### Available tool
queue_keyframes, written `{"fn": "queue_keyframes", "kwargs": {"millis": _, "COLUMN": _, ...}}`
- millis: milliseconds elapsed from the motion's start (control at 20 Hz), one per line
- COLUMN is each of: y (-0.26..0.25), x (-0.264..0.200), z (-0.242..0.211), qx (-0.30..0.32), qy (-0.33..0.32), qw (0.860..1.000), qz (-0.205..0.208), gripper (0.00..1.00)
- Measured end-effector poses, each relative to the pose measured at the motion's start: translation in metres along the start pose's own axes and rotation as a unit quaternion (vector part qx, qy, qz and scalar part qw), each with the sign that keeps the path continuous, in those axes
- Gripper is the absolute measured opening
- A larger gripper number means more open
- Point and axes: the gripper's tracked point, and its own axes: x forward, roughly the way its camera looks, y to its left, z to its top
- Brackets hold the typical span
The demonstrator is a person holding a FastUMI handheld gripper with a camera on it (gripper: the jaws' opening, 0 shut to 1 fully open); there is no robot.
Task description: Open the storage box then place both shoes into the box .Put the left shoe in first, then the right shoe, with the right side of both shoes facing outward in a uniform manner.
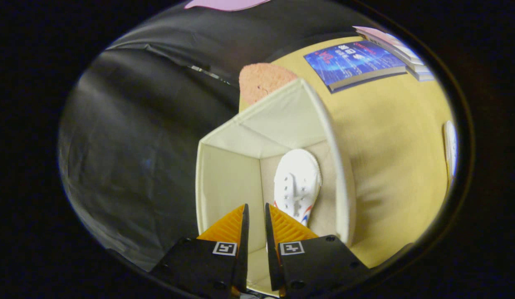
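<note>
Since one white shoe (296, 185) already lies on the floor of the storage box (224, 182), toe pointing away from me and laces up, I judge this to be the left one, put in first as the task wants. It rests towards the box's right wall, which leaves a bare strip of floor beside it on the left; that gap looks like the room meant for the second shoe. Which side of the shoe faces outward I cannot tell from this angle.

Over the open box I hold my gripper (256, 218) with its fingers drawn narrow, only a slim slit between them and nothing caught there. The fingertips hang just short of the shoe's heel end, above the box's near part, not touching the shoe as far as I can see.

Well apart to the right, at the far side of the table, a sliver of something white (450, 149) shows; it may be the other shoe, though too little shows to be sure.

Everything stands on a yellow tabletop (390, 137), and the box sits at its left border. Just behind the box is a rough pinkish-orange rounded thing (261, 81). Farther back on the table lie a blue-covered book (353, 62) and a small stack of pale books (400, 50) beside it. Black cloth (133, 137) hangs left of and behind the table.
</note>
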Motion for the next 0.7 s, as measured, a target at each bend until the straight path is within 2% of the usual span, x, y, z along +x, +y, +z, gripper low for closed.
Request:
{"fn": "queue_keyframes", "kwargs": {"millis": 200, "y": -0.020, "x": -0.069, "z": 0.073, "qx": 0.018, "qy": -0.093, "qw": 0.995, "qz": 0.018, "gripper": 0.23}}
{"fn": "queue_keyframes", "kwargs": {"millis": 350, "y": -0.063, "x": -0.130, "z": 0.129, "qx": 0.047, "qy": -0.167, "qw": 0.985, "qz": 0.007, "gripper": 0.23}}
{"fn": "queue_keyframes", "kwargs": {"millis": 550, "y": -0.168, "x": -0.192, "z": 0.165, "qx": 0.063, "qy": -0.220, "qw": 0.971, "qz": -0.063, "gripper": 0.24}}
{"fn": "queue_keyframes", "kwargs": {"millis": 700, "y": -0.251, "x": -0.213, "z": 0.158, "qx": 0.057, "qy": -0.215, "qw": 0.966, "qz": -0.132, "gripper": 0.24}}
